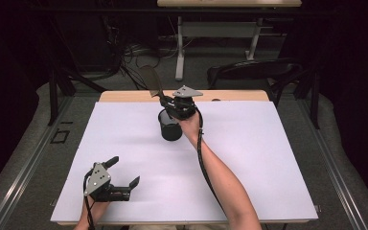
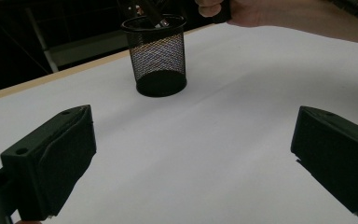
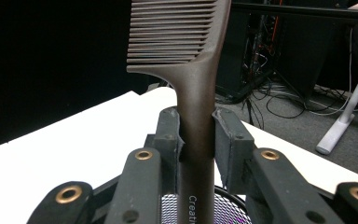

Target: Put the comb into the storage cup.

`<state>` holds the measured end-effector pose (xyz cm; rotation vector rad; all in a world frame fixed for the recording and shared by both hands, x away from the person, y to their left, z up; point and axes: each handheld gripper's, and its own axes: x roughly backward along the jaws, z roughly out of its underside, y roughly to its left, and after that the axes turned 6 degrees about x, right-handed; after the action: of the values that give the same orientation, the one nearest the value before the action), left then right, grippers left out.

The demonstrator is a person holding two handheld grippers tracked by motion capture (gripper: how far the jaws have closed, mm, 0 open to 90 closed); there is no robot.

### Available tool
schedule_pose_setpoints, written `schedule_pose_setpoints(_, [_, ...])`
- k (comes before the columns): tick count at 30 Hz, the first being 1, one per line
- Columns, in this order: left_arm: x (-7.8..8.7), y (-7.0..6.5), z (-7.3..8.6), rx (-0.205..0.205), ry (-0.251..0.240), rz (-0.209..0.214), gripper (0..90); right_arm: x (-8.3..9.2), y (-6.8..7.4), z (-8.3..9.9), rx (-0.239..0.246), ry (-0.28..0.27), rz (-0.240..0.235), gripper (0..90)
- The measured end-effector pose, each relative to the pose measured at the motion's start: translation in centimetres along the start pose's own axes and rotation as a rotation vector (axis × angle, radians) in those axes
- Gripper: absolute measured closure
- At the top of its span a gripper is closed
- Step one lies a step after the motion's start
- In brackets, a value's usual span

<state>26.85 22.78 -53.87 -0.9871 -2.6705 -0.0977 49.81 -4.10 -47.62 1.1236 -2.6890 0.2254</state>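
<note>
A dark brown comb [image 3: 196, 93] stands upright, teeth end up, with my right gripper [image 3: 196, 135] shut on its handle. In the high view the comb [image 1: 152, 82] rises above my right gripper [image 1: 168, 104], which hovers over the rim of a black mesh cup [image 1: 170, 125] at the table's far middle. The comb's handle end dips into the cup [image 2: 159, 56]; the cup's rim [image 3: 233, 198] sits just below the jaws. My left gripper [image 1: 123, 171] rests near the table's front left, open and holding nothing [image 2: 193, 154], facing the cup.
White paper [image 1: 249, 158] covers the table, with a strip of wood edge [image 1: 124, 96] along the far side. Beyond the table are a dark chair [image 1: 254, 72], white desk legs [image 1: 179, 48] and cables on the floor.
</note>
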Motion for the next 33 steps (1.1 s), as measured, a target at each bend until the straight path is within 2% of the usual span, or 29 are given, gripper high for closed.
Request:
schedule_pose_setpoints(25, [0.0,0.0,0.0,-0.001,-0.002,-0.001,0.2,0.1,0.0,0.7,0.011,0.021,0.001,73.0])
schedule_pose_setpoints(33, [0.1,-0.2,-0.1,-0.013,-0.006,-0.002,0.1,0.2,0.0,1.2,0.014,0.028,0.002,73.0])
